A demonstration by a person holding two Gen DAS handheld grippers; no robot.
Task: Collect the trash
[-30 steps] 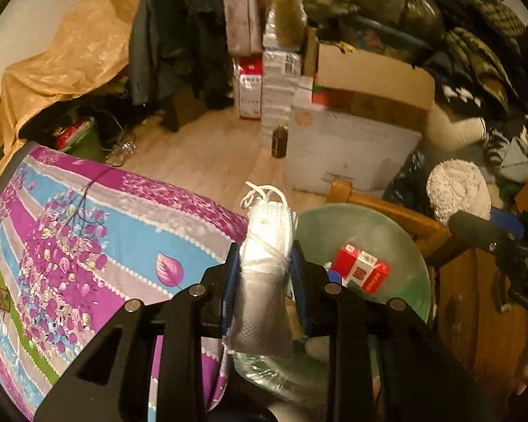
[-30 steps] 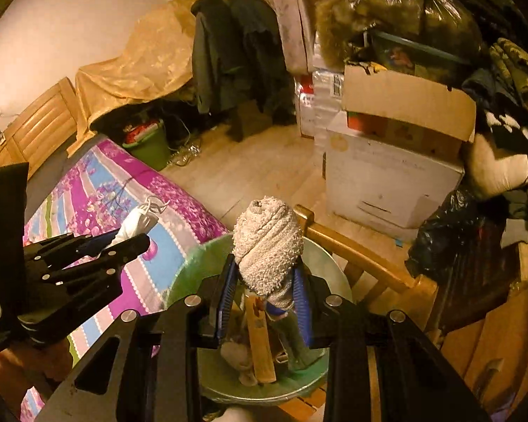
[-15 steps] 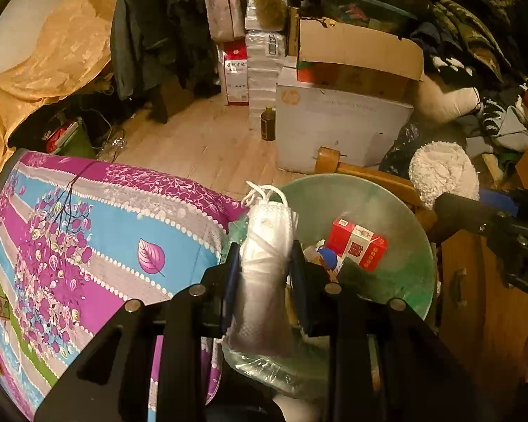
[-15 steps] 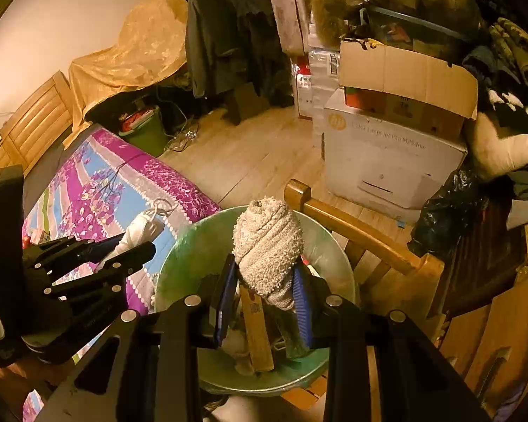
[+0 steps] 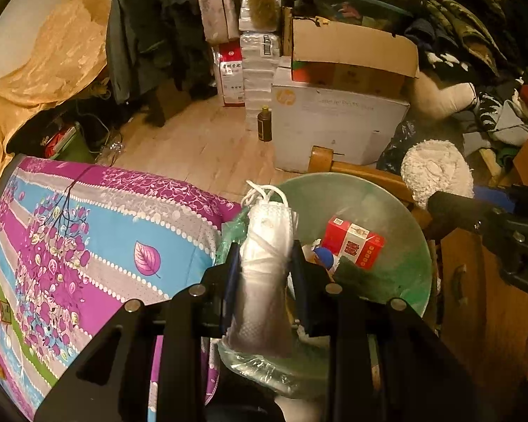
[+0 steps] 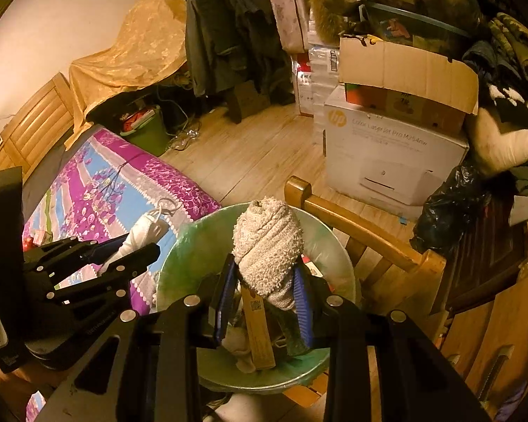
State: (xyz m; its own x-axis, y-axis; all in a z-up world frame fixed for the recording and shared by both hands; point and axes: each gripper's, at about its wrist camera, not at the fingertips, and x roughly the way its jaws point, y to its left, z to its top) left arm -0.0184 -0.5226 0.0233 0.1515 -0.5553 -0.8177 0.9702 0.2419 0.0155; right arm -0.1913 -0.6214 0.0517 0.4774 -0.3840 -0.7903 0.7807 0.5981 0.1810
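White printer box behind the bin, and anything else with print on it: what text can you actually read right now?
"hp", round logo on the white printer box.
"Color LaserJet Pro", beside that logo; the model code after it is too blurred to read with certainty.
Red and white pack by the stacked boxes: characters too small to read.
Red box in the trash bin: print unreadable.
Wooden stick in the bin: only a QR-like square, no legible words.

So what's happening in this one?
A person is binning trash with two handheld grippers. The left gripper holds a folded white face mask at the near rim of the green-lined bin. The right gripper has a fuzzy beige sock over the bin, jaws starting to open.
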